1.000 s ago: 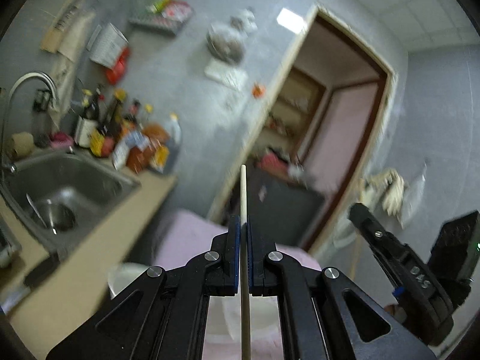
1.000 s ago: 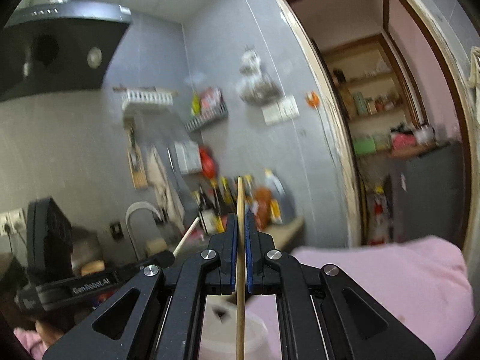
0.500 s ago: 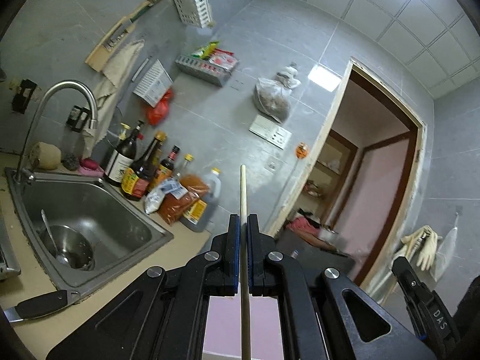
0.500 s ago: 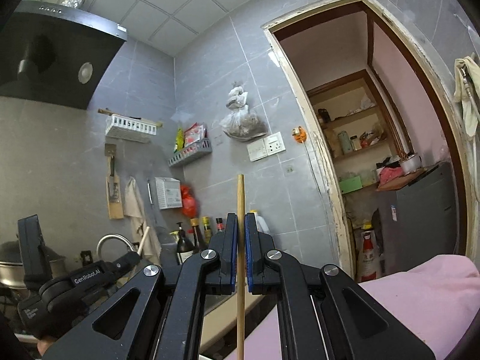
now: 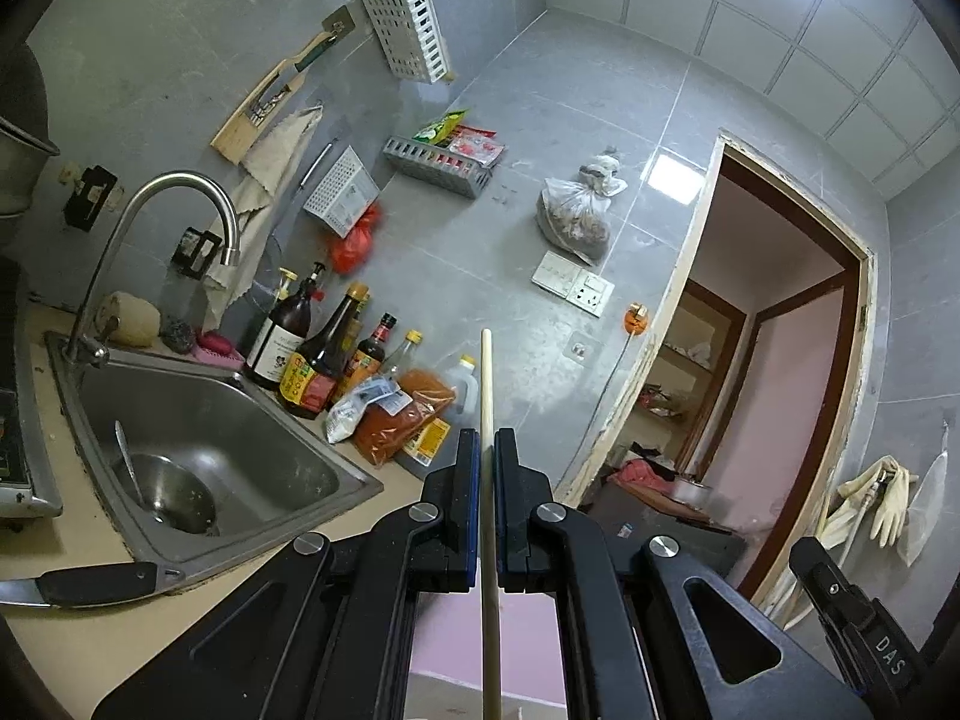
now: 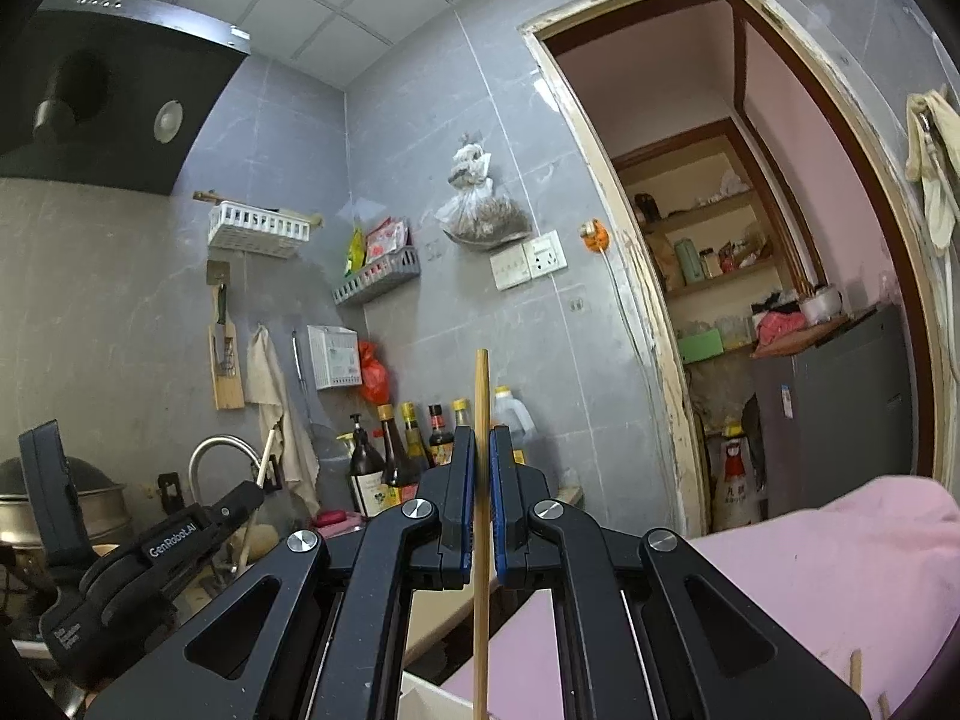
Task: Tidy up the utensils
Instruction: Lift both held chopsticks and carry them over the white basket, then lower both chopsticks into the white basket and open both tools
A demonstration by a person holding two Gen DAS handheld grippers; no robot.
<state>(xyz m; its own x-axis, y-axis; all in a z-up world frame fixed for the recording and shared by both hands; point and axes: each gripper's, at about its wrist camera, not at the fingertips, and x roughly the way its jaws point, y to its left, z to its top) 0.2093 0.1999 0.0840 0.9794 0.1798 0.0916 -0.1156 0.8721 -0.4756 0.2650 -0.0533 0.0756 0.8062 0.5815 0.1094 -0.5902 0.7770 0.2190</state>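
Observation:
My left gripper (image 5: 486, 441) is shut on a pale wooden chopstick (image 5: 486, 378) that stands upright between its pads, held high and pointed at the kitchen wall. My right gripper (image 6: 482, 438) is shut on a tan wooden chopstick (image 6: 481, 390), also upright. The left gripper with its chopstick (image 6: 264, 457) shows at the lower left of the right wrist view. Part of the right gripper (image 5: 852, 612) shows at the lower right of the left wrist view. Two more chopstick ends (image 6: 856, 669) poke up at the lower right over pink cloth.
A steel sink (image 5: 198, 420) with a ladle in a bowl sits lower left, a tap (image 5: 174, 204) above it. Sauce bottles (image 5: 318, 354) line the wall. A black-handled knife (image 5: 90, 582) lies on the counter. A white wall basket (image 5: 408, 30), a doorway (image 6: 750, 270), and pink cloth (image 6: 840, 564) are visible.
Both grippers have tilted upward and lifted, so the views now show more wall and ceiling. Each still holds its chopstick the same way.

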